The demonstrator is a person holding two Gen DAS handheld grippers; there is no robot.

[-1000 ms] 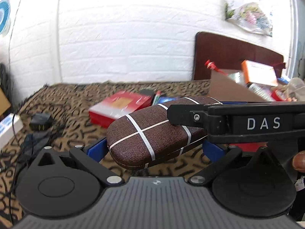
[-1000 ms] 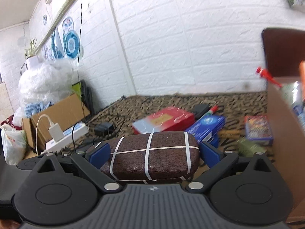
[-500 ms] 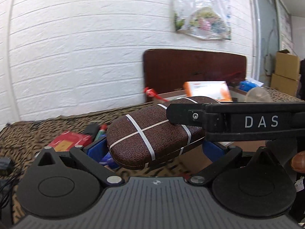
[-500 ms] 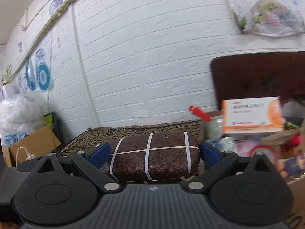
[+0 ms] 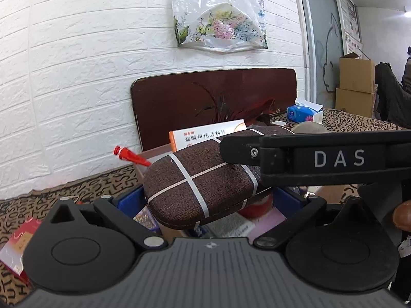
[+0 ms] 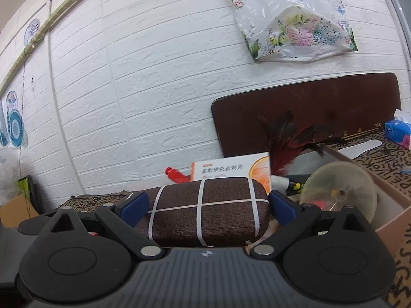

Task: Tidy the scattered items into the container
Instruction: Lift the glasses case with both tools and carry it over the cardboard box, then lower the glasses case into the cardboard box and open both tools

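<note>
The brown glasses case (image 6: 205, 210) is clamped lengthwise in the right tongs (image 6: 205, 205) and held above the cardboard box (image 6: 390, 205). The left tongs (image 5: 205, 202) are spread around it, seemingly not gripping. A lowering into a free gap beside the orange medicine box (image 6: 231, 170) is advised before release.
</note>
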